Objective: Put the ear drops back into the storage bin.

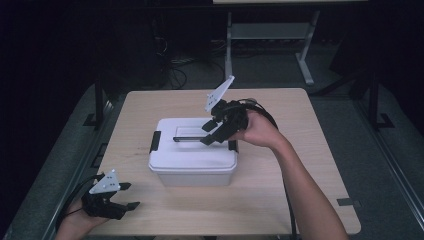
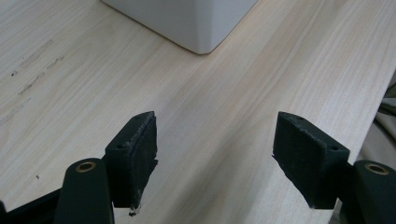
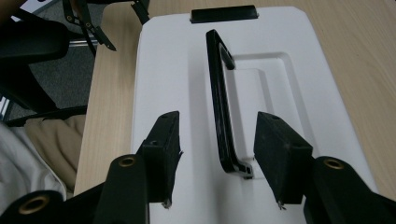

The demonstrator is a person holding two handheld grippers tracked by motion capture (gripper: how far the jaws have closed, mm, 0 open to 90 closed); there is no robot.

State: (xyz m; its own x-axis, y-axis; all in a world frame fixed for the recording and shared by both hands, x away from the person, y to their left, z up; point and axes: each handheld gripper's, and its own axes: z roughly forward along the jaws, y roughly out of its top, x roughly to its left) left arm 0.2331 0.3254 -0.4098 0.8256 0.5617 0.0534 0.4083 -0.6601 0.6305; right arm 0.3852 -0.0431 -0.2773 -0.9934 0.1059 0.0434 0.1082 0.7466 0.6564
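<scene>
My box [image 1: 192, 160] is white, lid included, with a black handle [image 3: 222, 107] and a black latch [image 1: 155, 141] at 9 o'clock. The table [image 1: 280, 200] is pale wood with fine grain. My right gripper [image 1: 212, 131] and left gripper [image 1: 128, 196] are black, each with a grey plate.

One white box [image 1: 192, 159]; one black handle [image 3: 220, 107]; two latches; one table [image 1: 310, 165]; two grippers.

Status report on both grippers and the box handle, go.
Right gripper open, straddling the raised black handle, pads clear. Left gripper open, idle at table edge. White box lidded, nothing in the way.
</scene>
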